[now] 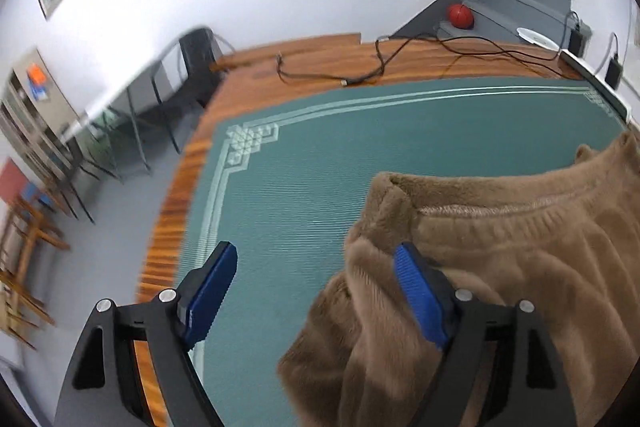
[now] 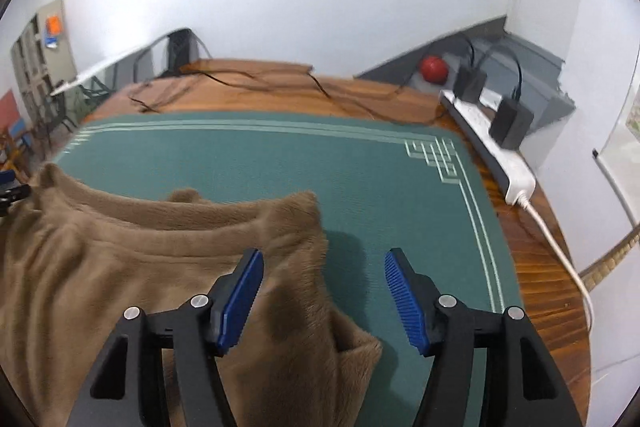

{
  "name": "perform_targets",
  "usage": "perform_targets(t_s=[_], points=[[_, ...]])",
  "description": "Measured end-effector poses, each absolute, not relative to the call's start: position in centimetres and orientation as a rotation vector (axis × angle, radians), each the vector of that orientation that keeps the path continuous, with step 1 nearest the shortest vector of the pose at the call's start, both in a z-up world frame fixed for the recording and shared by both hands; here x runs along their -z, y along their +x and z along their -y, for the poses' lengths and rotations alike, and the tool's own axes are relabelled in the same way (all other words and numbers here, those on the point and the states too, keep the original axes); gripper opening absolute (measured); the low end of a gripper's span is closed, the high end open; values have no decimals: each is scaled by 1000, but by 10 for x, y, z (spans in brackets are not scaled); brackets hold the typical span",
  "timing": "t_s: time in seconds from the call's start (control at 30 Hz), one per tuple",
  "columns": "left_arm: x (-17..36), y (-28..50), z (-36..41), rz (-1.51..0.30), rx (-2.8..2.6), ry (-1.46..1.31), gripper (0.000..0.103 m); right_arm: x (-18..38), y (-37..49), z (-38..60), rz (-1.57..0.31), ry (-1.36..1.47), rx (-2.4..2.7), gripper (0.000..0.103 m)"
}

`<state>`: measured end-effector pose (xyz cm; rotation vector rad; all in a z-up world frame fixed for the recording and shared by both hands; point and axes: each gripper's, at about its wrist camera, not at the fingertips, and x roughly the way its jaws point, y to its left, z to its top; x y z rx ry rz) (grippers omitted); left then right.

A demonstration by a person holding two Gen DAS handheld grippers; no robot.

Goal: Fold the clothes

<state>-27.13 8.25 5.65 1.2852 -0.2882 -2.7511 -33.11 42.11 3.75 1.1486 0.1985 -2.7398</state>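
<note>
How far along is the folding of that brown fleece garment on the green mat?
Done: the brown fleece garment lies on the green mat, apparently doubled over. In hand: nothing; the left claw and right claw are open. Left: likely another fold.

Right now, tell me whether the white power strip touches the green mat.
Apart. The right wrist view shows the white power strip lying on the wooden tabletop, with a band of bare wood between it and the green mat's right edge.
</note>
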Motion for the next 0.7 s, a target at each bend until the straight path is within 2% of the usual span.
perform_targets(t_s=[0.1, 0.2, 0.33, 0.4, 0.53, 0.63, 0.7], points=[[-62, -253, -92, 281, 2801, 1288, 84, -54, -309, -411, -197, 1084, 2698, 72], [-54, -237, -110, 295, 2855, 1361, 85, -51, -295, -387, -173, 1109, 2551, 73], [-25, -228, -123, 472, 2770, 1375, 84, -27, -290, -371, -209, 1208, 2467, 73], [-15, -228, -116, 435, 2771, 1394, 86, -10, -294, -374, -224, 1271, 2452, 73], [-9, -230, -96, 283, 2798, 1396, 96, 4, -302, -391, -162, 1288, 2458, 76], [-6, -229, -98, 280, 2796, 1369, 99, 9, -298, -378, -270, 1268, 2493, 80], [-7, -225, -101, 289, 2788, 1359, 99, 9, -298, -379, -272, 1269, 2500, 81]])
